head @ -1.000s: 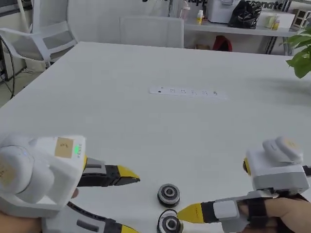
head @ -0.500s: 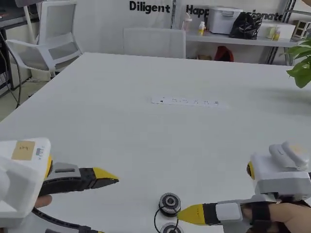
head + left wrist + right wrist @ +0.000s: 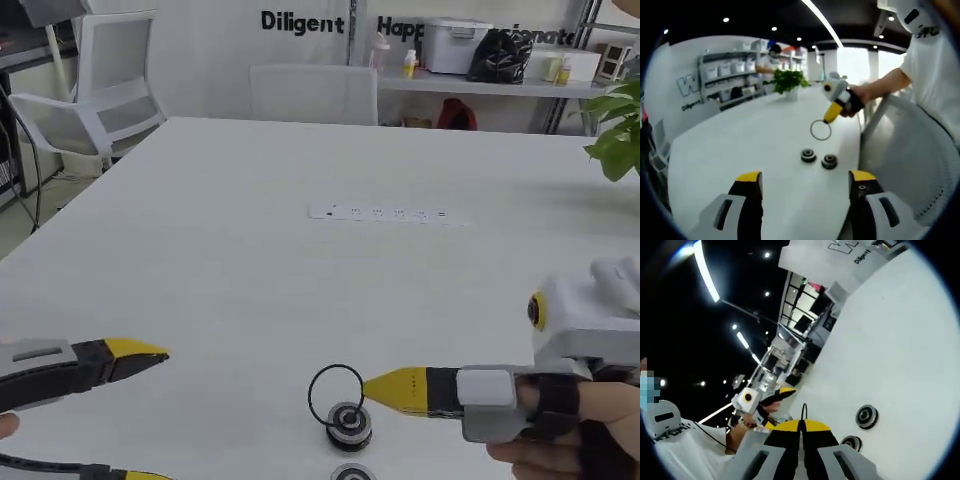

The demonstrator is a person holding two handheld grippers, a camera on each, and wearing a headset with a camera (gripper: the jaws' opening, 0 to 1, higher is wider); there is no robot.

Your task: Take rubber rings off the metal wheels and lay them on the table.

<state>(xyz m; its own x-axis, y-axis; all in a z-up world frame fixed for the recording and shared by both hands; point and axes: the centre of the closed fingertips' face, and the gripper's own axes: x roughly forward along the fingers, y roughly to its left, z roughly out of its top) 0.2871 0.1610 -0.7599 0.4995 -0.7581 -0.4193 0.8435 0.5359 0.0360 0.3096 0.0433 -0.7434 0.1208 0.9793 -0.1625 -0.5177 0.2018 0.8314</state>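
Observation:
Two metal wheels stand near the table's front edge: one (image 3: 348, 422) just below the right gripper's tip, the other (image 3: 350, 472) cut by the frame's bottom. My right gripper (image 3: 368, 388) is shut on a thin black rubber ring (image 3: 335, 393), which hangs as a loop above the nearer wheel. In the left gripper view the ring (image 3: 820, 130) dangles from the right gripper (image 3: 832, 112) above both wheels (image 3: 808, 155) (image 3: 829, 161). My left gripper (image 3: 150, 415) is open at the far left, apart from the wheels, its jaws wide with nothing between them (image 3: 805, 177). The right gripper view shows its tips (image 3: 801, 424) pressed together on the ring (image 3: 804, 410).
A white power strip (image 3: 378, 213) lies at the table's middle. White chairs (image 3: 110, 95) stand at the far left edge and a green plant (image 3: 615, 120) at the right. A shelf with boxes and bottles (image 3: 470, 45) runs behind the table.
The right gripper has risen from beside the wheels with the black ring hanging from its tips. The left gripper has drawn back to the left. The head camera has tilted up.

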